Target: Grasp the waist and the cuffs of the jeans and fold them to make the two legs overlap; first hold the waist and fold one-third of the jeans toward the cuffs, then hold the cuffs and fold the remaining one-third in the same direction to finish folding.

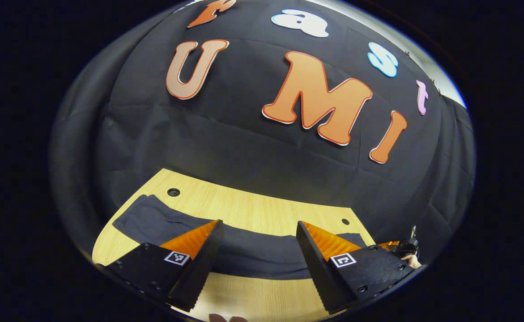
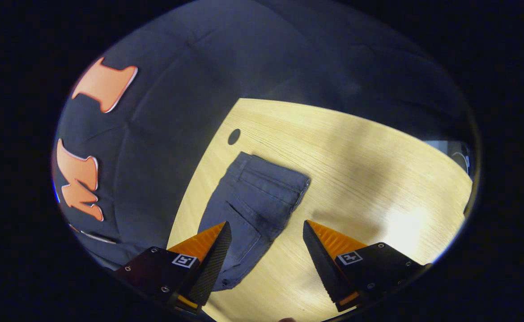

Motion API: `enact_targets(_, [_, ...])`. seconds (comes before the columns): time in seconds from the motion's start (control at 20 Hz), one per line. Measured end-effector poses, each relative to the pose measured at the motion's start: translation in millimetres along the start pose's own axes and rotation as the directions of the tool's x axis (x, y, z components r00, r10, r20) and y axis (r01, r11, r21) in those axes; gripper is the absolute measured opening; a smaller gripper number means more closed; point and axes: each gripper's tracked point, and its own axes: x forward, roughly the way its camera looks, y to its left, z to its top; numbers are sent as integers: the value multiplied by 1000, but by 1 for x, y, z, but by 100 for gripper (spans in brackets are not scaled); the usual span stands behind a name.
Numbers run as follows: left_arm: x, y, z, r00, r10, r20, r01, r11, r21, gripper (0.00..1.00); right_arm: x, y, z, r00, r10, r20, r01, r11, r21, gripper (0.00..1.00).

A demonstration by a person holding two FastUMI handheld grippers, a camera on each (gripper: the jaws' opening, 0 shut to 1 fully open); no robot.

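On the light wooden table, 1 pair of dark blue-grey jeans lies flat, stretched lengthwise in a long band that runs roughly parallel to the table's far edge in the left gripper view, with bare wood between the cloth and that edge. One end of the band, with a straight stitched hem, reaches toward the table's far left corner, close to 1 round hole in the top; a 2nd, smaller hole sits near the far right corner. In the right gripper view the waist end of the jeans shows its waistband, belt loops and a back pocket with seams, lying near the table's far left edge beside 1 dark hole; the denim looks smooth, with few creases. The left gripper hangs above the jeans' near edge with its 2 fingers spread wide, gripping nothing. The right gripper is likewise spread apart above the lower part of the jeans, its left finger over the cloth, its right finger over bare wood
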Motion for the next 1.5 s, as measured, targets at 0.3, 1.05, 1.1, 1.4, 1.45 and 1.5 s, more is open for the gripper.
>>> enact_targets(0.3, [-19,-10,-6,1000,27,-4,-27,998,56,98,44,-5,18,1000,-19,0,19,992,125,98])
enact_targets(1.05, [-37,47,-9,996,92,-20,-93,991,-98,98,37,32,35,974,-89,207,97,995,-32,0])
enact_targets(1.1, [-40,54,-5,995,97,-10,-98,990,-98,98,29,43,37,970,-84,227,100,993,-62,0])
enact_targets(1.4, [-58,105,10,993,121,19,-117,986,-122,98,-26,125,28,944,29,328,56,967,-248,0])
enact_targets(1.45, [-59,113,8,993,120,16,-117,984,-133,98,-35,142,26,937,46,345,55,959,-278,0])
enact_targets(1.5, [-60,123,8,992,124,13,-121,982,-143,98,-41,158,19,933,66,355,50,949,-310,0])
